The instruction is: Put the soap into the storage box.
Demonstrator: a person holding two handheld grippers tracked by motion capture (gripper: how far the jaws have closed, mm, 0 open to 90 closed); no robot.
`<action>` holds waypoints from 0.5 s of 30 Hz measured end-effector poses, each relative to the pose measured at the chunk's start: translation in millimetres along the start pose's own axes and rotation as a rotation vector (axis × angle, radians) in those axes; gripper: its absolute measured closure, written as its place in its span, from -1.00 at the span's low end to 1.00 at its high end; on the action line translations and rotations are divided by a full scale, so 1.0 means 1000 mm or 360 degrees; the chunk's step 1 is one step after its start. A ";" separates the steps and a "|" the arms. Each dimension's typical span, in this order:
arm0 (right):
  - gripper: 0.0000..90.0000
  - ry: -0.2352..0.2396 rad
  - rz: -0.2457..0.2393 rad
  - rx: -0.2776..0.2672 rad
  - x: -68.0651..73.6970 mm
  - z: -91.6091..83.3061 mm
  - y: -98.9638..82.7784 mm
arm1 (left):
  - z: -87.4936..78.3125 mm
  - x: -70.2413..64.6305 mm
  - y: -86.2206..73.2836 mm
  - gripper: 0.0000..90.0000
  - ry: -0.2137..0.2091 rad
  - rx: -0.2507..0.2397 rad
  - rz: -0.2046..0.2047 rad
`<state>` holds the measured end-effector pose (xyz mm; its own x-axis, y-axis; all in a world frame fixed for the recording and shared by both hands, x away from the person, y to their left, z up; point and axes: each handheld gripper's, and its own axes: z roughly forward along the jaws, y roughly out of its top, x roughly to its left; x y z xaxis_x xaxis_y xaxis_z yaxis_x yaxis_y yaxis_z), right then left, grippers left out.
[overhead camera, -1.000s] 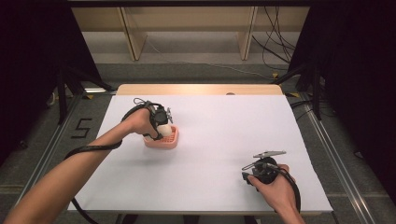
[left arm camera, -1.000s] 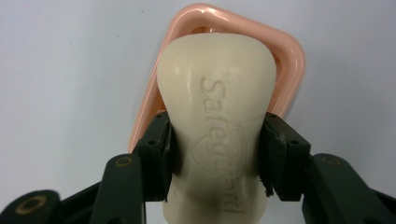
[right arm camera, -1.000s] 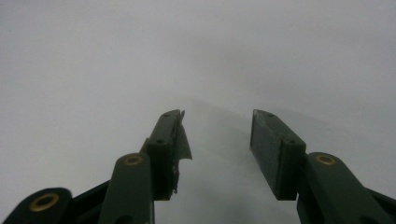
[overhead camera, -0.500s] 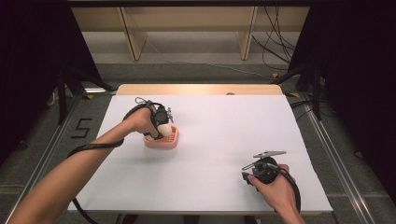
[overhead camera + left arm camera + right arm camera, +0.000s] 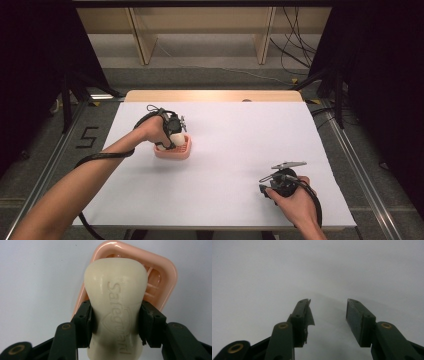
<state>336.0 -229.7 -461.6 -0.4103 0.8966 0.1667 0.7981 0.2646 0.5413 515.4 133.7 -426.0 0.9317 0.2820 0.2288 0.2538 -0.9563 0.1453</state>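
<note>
Left gripper (image 5: pixel 115 326) pinching cream soap bar (image 5: pixel 115 302) by its sides, over pink soap dish (image 5: pixel 173 148) toward left-centre of table (image 5: pixel 240 130), well off far edge. Right gripper (image 5: pixel 327 322) spread, empty, parked near front right corner. Risk: slick curved bar squirting from narrow pad contact, or tipping light dish if lowered onto its rim
</note>
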 end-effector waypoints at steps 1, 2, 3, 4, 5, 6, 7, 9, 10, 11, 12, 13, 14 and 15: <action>0.20 -0.0005 -0.0013 -0.0002 -0.001 0.000 0.000 | 0.001 0.000 0.000 0.10 0.0001 -0.0002 -0.0003; 0.20 -0.0002 -0.0010 -0.0001 -0.001 0.000 0.000 | 0.001 0.000 0.000 0.10 0.0003 0.0001 0.0003; 0.20 -0.0001 -0.0012 0.0000 -0.001 0.000 0.000 | 0.001 0.001 0.000 0.10 0.0001 0.0004 0.0005; 0.20 -0.0001 -0.0007 0.0001 -0.001 0.000 0.000 | 0.001 0.001 0.000 0.10 0.0001 0.0004 0.0005; 0.20 -0.0004 -0.0010 0.0002 -0.001 0.000 0.000 | 0.002 0.001 0.001 0.10 -0.0002 0.0007 0.0005; 0.20 -0.0004 -0.0010 0.0002 -0.001 0.000 0.000 | 0.002 0.001 0.001 0.10 -0.0002 0.0007 0.0005; 0.20 0.0000 -0.0001 0.0005 0.000 0.000 0.000 | 0.003 0.001 0.001 0.10 -0.0001 0.0005 0.0004; 0.20 0.0002 -0.0025 -0.0009 -0.001 0.001 0.000 | 0.004 0.001 0.000 0.10 -0.0005 0.0019 0.0013; 0.20 0.0002 -0.0025 -0.0009 -0.001 0.001 0.000 | 0.004 0.001 0.000 0.10 -0.0005 0.0019 0.0013; 0.20 -0.0005 -0.0008 -0.0001 0.000 0.000 0.000 | 0.005 0.001 0.001 0.10 -0.0007 0.0019 0.0011; 0.20 -0.0021 0.0000 0.0000 0.000 0.001 0.000 | 0.005 0.001 0.001 0.10 -0.0003 0.0018 0.0015; 0.20 -0.0031 -0.0009 0.0000 0.000 0.001 0.000 | 0.006 0.001 0.001 0.10 -0.0003 0.0023 0.0019; 0.20 -0.0031 -0.0009 0.0000 0.000 0.001 0.000 | 0.006 0.001 0.001 0.10 -0.0003 0.0023 0.0019; 0.20 -0.0023 -0.0025 -0.0010 -0.001 0.001 0.000 | 0.007 0.000 0.001 0.10 -0.0005 0.0025 0.0019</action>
<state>337.1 -230.2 -462.9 -0.4162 0.8975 0.1461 0.7889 0.2765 0.5489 517.9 132.0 -432.3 0.9355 0.2703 0.2274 0.2467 -0.9607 0.1272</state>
